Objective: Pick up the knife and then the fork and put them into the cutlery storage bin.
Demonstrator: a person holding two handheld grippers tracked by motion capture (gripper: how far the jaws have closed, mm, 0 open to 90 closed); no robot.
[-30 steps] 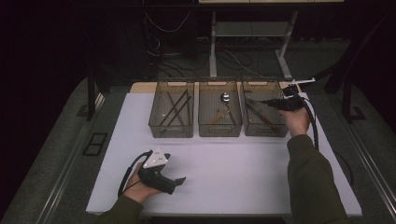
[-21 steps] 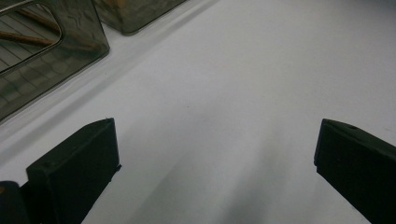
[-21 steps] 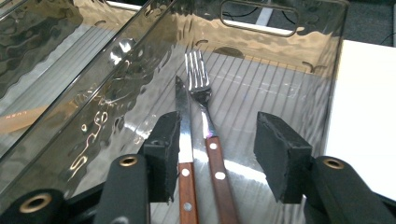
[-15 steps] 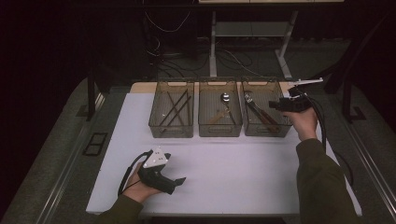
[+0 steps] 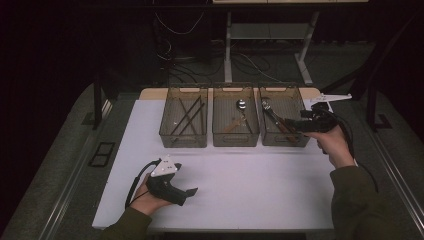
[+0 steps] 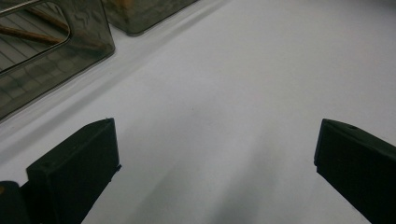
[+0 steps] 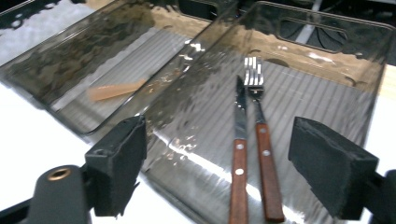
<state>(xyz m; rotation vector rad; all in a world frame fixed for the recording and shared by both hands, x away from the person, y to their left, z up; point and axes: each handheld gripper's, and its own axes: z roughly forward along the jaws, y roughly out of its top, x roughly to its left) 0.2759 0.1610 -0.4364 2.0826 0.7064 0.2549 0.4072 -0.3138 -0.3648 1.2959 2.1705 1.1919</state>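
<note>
A: Where is my right hand-held gripper at this moment?

B: I see it at the right side of the bench, just beside the right bin, at the outer wall of it. Its jaws have just been opening and now they stand spread, with nothing between them.

A: And the things it was working with?

B: In the right gripper view, a knife and a fork lie inside that bin. Both have brown wooden handles with rivets. They lie side by side, almost touching, with the metal ends pointing to the far wall of the bin. In the high view I can point only at the knife with its handle toward the near right corner.

A: What about the other bins?

B: I count 3 bins in 1 row at the far part of the bench. The middle bin holds a spoon and a pale wooden piece. The left bin holds some dark thin sticks, crossed over each other.

A: And my left hand-held gripper?

B: It rests low on the near left part of the bench, in my left hand. Its jaws are spread wide, and the left gripper view shows just bare white surface between them. It is well apart from the bins.
</note>
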